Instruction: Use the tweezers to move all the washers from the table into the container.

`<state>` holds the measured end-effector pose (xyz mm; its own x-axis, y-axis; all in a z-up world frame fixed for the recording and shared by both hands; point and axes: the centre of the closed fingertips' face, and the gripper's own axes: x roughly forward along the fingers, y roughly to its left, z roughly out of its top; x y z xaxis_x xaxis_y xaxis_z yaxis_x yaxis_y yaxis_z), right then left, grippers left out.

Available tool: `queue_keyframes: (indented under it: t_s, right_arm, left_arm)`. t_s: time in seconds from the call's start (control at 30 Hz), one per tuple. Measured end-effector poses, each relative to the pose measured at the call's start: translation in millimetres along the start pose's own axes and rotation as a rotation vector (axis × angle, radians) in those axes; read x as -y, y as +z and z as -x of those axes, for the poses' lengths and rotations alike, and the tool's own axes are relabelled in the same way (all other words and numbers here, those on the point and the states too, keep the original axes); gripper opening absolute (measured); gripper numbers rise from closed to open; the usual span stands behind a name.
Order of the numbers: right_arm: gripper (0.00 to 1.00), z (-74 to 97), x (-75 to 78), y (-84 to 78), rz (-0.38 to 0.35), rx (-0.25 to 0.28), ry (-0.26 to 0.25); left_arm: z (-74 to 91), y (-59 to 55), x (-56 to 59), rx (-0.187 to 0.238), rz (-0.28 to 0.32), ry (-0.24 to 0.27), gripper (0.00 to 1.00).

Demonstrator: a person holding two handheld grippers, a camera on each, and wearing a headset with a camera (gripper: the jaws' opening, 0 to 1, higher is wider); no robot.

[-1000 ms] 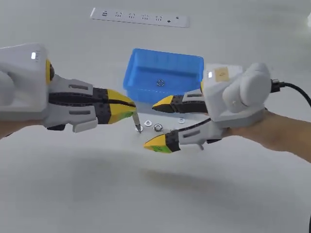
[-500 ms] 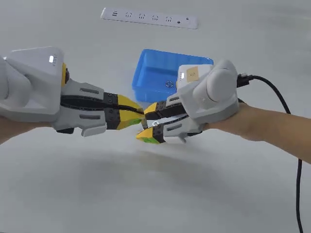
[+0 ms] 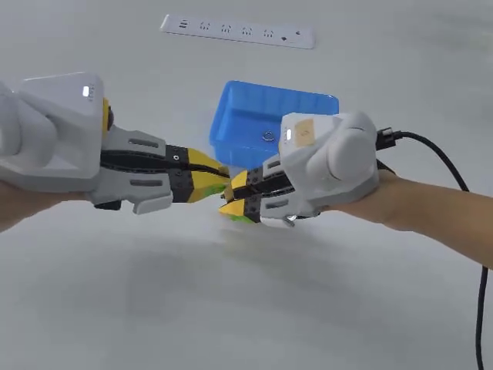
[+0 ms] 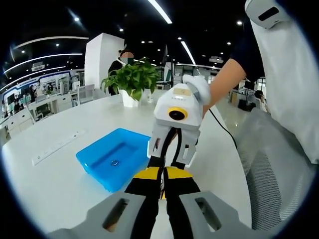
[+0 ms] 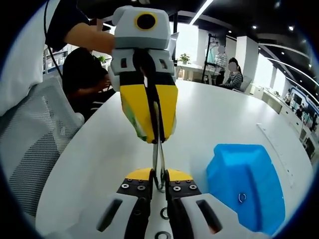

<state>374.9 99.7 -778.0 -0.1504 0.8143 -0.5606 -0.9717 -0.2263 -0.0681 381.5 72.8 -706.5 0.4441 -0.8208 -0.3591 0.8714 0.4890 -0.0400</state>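
The metal tweezers run between both grippers, which meet tip to tip above the table. My left gripper, coming from the left, is shut on one end. My right gripper is shut on the other end, and its yellow tips pinch the thin blades. Behind them stands the blue container with one washer inside. Two washers lie on the white table below my right gripper's jaws. In the left gripper view the container sits to the left of my shut left gripper.
A white power strip lies at the far edge of the table. A black cable trails from the right gripper. A potted plant and people sitting at the table are farther off.
My right gripper has swung left from beside the washers, met the left gripper and shut on the tweezers that the left gripper was holding. It was open before.
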Motion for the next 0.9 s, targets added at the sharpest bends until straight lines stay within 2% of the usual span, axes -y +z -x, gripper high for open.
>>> queue_keyframes:
  t_s: [0.07, 0.33, 0.5, 0.67, 0.77, 0.9]
  right_arm:
    - [0.10, -0.3, 0.3, 0.5, 0.019, 0.003, -0.015]
    - [0.09, 0.4, 4.1, 0.6, 0.016, 0.017, -0.052]
    - [0.09, 2.2, 4.4, 0.5, 0.000, 0.033, -0.052]
    - [0.09, 2.7, 3.7, 0.3, -0.016, 0.042, -0.052]
    - [0.09, 2.4, 2.3, 1.5, -0.032, 0.054, -0.048]
    - [0.09, 1.3, 1.3, 2.2, -0.047, 0.065, -0.050]
  left_arm:
    - [0.4, -0.1, -0.7, 0.001, 0.011, 0.004, 0.06]
    - [0.5, -0.2, -4.7, -0.003, 0.058, 0.021, 0.07]
    - [0.1, 1.6, -8.9, 0.005, 0.072, 0.034, 0.13]
    - [0.6, 4.6, -10.0, 0.010, 0.081, 0.025, 0.15]
    - [2.2, 9.1, -8.2, 0.027, 0.097, 0.013, 0.17]
    - [1.9, 6.7, -8.0, 0.012, 0.078, 0.016, 0.16]
